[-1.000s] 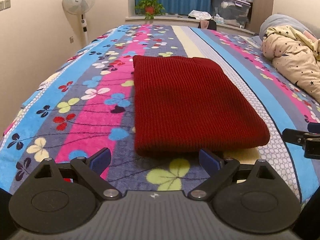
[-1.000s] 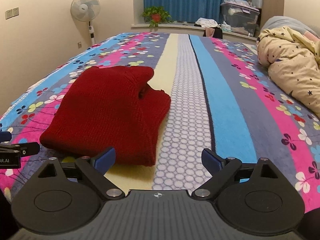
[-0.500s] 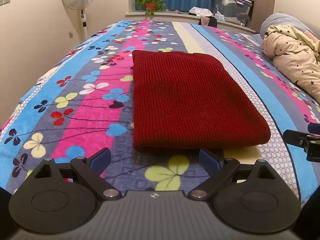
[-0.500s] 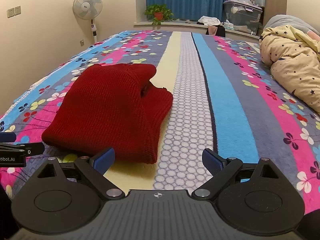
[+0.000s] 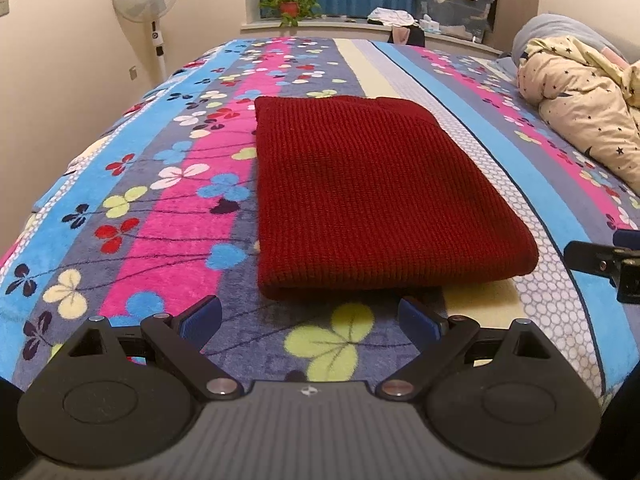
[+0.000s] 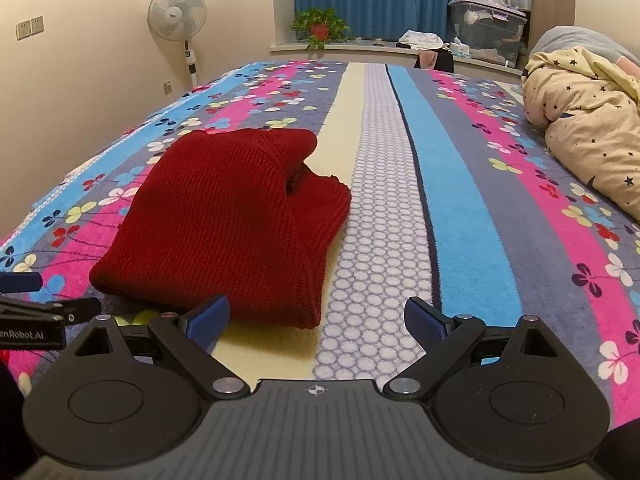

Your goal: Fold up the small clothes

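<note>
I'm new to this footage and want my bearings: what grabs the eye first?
A dark red knitted garment, folded into a neat block, lies on a loud striped, flowered blanket. Both claws, left and right, hover open just short of it. A cream star-print duvet is bunched at the right.
</note>
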`<state>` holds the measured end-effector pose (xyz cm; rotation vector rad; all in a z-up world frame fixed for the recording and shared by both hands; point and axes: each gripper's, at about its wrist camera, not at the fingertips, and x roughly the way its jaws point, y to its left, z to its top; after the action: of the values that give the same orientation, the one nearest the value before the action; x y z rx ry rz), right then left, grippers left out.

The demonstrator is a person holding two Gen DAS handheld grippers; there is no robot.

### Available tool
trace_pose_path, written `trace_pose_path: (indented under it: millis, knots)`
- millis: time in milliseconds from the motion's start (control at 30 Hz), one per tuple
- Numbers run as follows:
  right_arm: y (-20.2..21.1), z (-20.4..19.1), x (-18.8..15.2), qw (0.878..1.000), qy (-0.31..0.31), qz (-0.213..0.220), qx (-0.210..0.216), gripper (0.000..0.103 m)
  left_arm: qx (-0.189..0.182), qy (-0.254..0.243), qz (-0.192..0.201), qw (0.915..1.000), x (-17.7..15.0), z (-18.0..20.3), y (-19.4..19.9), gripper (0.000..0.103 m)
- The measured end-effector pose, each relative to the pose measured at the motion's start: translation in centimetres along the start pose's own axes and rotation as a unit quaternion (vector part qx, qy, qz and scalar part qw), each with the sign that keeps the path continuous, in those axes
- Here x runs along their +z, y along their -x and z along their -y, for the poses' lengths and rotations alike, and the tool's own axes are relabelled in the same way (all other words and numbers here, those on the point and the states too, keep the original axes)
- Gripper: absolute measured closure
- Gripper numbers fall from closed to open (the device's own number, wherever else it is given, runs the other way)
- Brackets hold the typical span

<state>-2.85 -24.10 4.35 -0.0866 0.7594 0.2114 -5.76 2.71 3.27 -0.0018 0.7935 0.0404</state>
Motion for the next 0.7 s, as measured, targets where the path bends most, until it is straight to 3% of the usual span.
trace_pose_path:
  millis: [300,700]
  knots:
    - [0.5,0.3,0.2,1.0,-0.023,0.013,0.004,0.008,0.003,-0.023,0.01,0.9997,-0.6,0.1,0.2,0.006]
    - [0.3,0.0,0.4,1.0,-0.019,0.016,0.013,0.008,-0.007,0.021,0.01,0.9997,0.5,-0.8,0.3,0.006]
